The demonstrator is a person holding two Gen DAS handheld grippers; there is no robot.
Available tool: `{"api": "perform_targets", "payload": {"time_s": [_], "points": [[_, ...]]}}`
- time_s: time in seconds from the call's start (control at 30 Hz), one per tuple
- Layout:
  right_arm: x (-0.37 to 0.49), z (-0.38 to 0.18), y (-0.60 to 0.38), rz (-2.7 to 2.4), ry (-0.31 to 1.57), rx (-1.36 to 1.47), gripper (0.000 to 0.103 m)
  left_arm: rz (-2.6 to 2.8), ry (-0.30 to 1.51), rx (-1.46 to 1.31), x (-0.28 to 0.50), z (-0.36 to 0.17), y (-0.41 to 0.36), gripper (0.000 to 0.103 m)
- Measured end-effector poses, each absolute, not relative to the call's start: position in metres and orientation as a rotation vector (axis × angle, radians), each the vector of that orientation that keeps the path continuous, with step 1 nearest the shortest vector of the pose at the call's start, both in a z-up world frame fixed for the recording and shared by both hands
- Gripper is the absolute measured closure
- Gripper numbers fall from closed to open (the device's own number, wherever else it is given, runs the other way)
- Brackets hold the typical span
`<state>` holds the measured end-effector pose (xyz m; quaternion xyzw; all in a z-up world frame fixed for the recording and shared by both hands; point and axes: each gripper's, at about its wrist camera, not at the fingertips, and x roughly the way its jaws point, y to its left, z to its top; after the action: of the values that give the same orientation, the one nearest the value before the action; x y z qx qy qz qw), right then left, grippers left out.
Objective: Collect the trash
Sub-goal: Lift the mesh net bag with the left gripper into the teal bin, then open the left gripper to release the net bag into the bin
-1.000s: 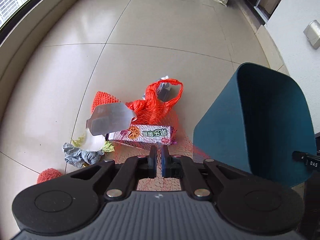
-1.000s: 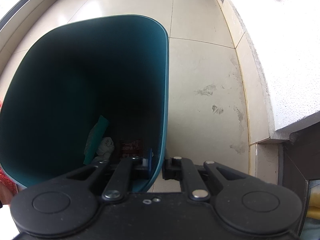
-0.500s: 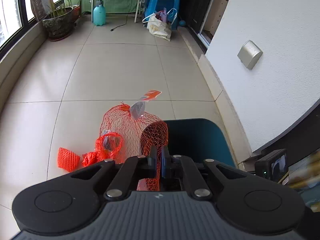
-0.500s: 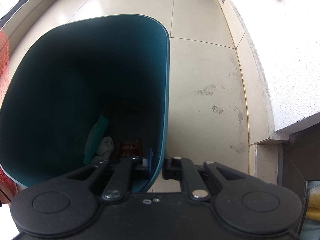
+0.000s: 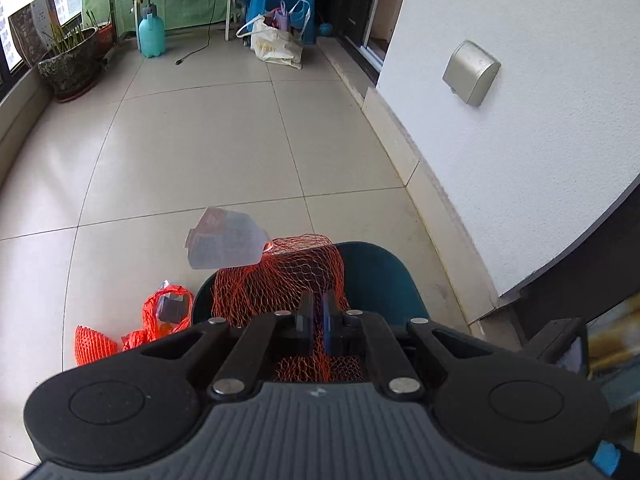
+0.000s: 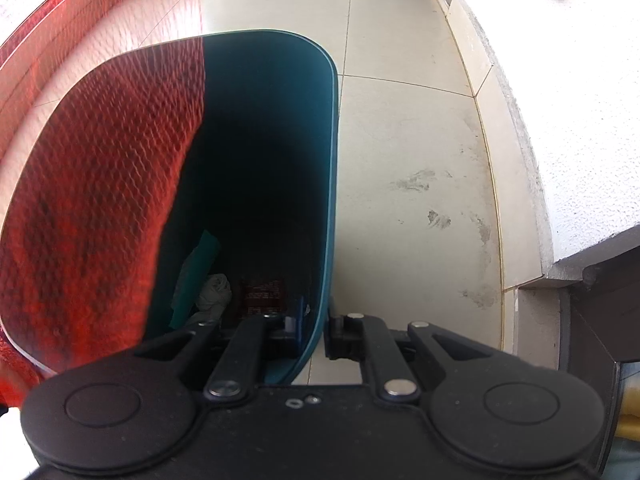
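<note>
My left gripper (image 5: 316, 322) is shut on a red mesh net bag (image 5: 280, 280) with a pale label (image 5: 224, 244) at its top. The net hangs over the mouth of the teal trash bin (image 5: 380, 280). In the right wrist view the same red net (image 6: 100, 180) shows blurred across the left half of the bin opening. My right gripper (image 6: 316, 326) is shut on the bin's near rim (image 6: 312, 344), one finger inside and one outside. At the bin's bottom lie a crumpled tissue (image 6: 214, 292), a teal scrap (image 6: 196, 276) and a red wrapper (image 6: 260, 294).
On the tiled floor left of the bin lie a red plastic bag (image 5: 166, 312) and a red foam net (image 5: 94, 346). A white wall (image 5: 520, 140) with a grey outlet cover (image 5: 471, 72) runs along the right. A plant pot (image 5: 70, 66), spray bottle (image 5: 151, 34) and tote bag (image 5: 276, 44) stand far back.
My left gripper lifted the red net off the floor pile and carried it right, up over the bin's mouth. The net now shows in the right wrist view. The right gripper kept still on the rim.
</note>
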<state>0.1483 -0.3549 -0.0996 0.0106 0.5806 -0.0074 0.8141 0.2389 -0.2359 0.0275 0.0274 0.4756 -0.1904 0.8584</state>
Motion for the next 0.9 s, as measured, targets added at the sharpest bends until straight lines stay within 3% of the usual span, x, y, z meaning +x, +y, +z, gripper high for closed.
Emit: {"api": "perform_targets", "payload": {"time_s": [0.57, 0.9], "points": [[0.146, -0.104, -0.361, 0.008, 1.233, 0.051, 0.093, -0.338, 1.277, 0.26, 0.264, -0.117, -0.27, 0.099], [0.147, -0.108, -0.367, 0.011, 1.237, 0.063, 0.093, -0.397, 1.288, 0.217, 0.252, -0.111, -0.255, 0.092]]}}
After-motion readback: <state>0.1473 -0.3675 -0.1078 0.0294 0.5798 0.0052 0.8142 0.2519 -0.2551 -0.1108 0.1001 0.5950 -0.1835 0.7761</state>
